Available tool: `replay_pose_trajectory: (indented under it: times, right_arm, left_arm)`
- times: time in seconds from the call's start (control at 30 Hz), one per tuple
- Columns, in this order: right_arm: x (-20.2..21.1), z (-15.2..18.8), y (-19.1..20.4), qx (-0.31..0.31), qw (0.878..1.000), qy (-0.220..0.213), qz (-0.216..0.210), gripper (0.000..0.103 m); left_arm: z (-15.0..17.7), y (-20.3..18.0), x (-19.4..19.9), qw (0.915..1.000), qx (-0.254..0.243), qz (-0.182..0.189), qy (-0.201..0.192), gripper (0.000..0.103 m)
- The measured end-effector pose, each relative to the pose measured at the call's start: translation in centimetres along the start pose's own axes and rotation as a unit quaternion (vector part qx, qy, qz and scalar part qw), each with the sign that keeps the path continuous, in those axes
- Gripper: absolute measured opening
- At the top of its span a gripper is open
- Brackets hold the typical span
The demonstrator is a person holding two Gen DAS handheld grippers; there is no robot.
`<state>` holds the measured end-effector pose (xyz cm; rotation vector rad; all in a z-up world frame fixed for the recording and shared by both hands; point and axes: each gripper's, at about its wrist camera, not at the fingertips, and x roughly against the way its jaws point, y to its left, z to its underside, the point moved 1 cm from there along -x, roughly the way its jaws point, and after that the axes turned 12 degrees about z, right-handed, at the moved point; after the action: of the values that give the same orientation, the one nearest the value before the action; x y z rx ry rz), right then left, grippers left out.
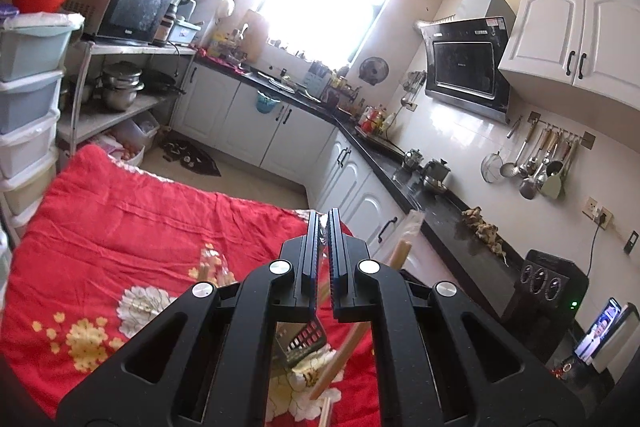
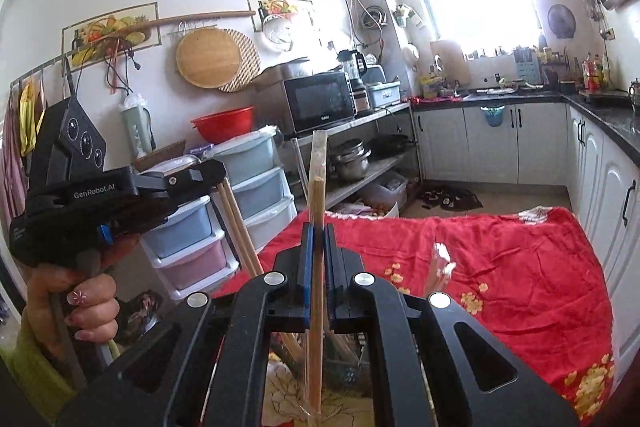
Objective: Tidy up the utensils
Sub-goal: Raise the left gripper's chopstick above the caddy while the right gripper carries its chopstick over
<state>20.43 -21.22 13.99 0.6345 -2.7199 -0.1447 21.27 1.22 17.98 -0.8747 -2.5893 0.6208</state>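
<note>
My right gripper is shut on a pair of wooden chopsticks in a clear sleeve, which stands upright above the table. My left gripper is shut on crinkled clear wrapping. The right wrist view shows that gripper in a hand, with a second pair of chopsticks hanging slantwise from its tips. In the left wrist view the right-hand pair rises just beside my fingers. A metal utensil holder lies below both grippers on the red floral cloth. Another wrapped pair rests on the cloth.
Stacked plastic drawers and a steel shelf with a microwave and pots stand past the table's far edge. White cabinets under a black counter run alongside it. A phone is propped at the counter's near end.
</note>
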Motion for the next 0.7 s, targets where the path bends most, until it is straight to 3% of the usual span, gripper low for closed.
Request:
replay_pose_trajectory:
  times: [0.47, 0.7]
  right_arm:
    - [-0.2, -4.1, 0.8, 0.006, 0.998, -0.057, 0.008, 0.005]
    - [-1.1, -4.7, 1.3, 0.012, 0.997, -0.071, 0.018, 0.005]
  left_arm:
    - [-2.3, 1.4, 0.0, 0.9993, -0.001, -0.028, -0.026, 0.002]
    - [-2.5, 2.6, -0.4, 0.9990, 0.008, -0.032, -0.032, 0.002]
